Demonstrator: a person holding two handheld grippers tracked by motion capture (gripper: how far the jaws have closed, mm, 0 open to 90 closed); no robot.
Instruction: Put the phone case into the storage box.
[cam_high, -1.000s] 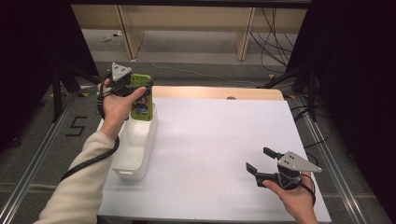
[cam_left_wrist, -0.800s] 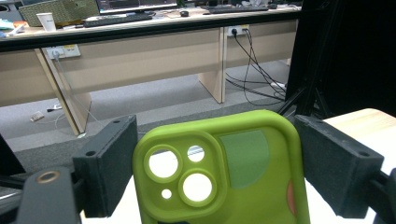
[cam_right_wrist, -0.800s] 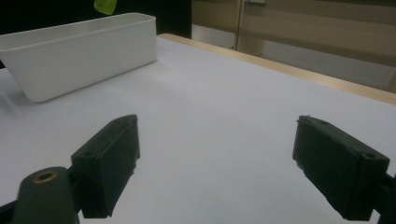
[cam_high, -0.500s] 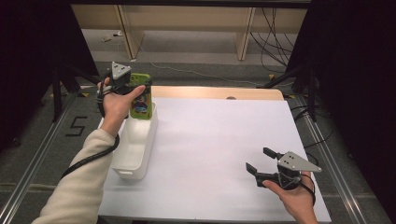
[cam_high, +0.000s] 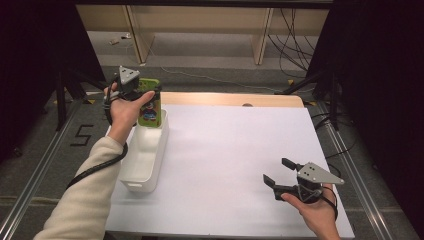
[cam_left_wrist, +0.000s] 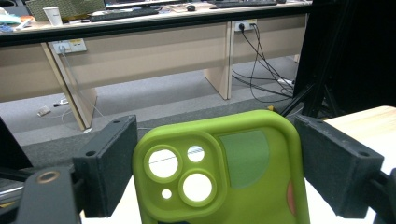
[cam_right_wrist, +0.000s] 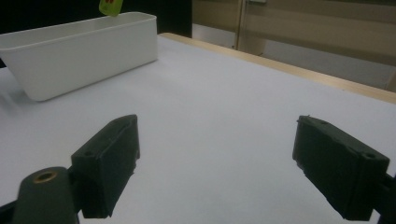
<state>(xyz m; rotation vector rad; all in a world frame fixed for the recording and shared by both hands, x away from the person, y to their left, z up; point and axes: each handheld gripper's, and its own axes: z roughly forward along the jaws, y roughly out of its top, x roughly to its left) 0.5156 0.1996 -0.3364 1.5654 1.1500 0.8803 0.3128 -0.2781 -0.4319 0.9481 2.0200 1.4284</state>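
Flanking the held green phone case (cam_left_wrist: 224, 177), a white bin (cam_high: 145, 155).

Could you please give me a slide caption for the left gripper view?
Left gripper clamps a green phone case, camera cutouts facing the lens.

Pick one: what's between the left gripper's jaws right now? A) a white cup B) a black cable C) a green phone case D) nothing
C: in the left gripper view the green phone case, with its camera cutouts, sits clamped between the two black jaws, and the high view shows the left gripper holding it above the far end of the white bin.
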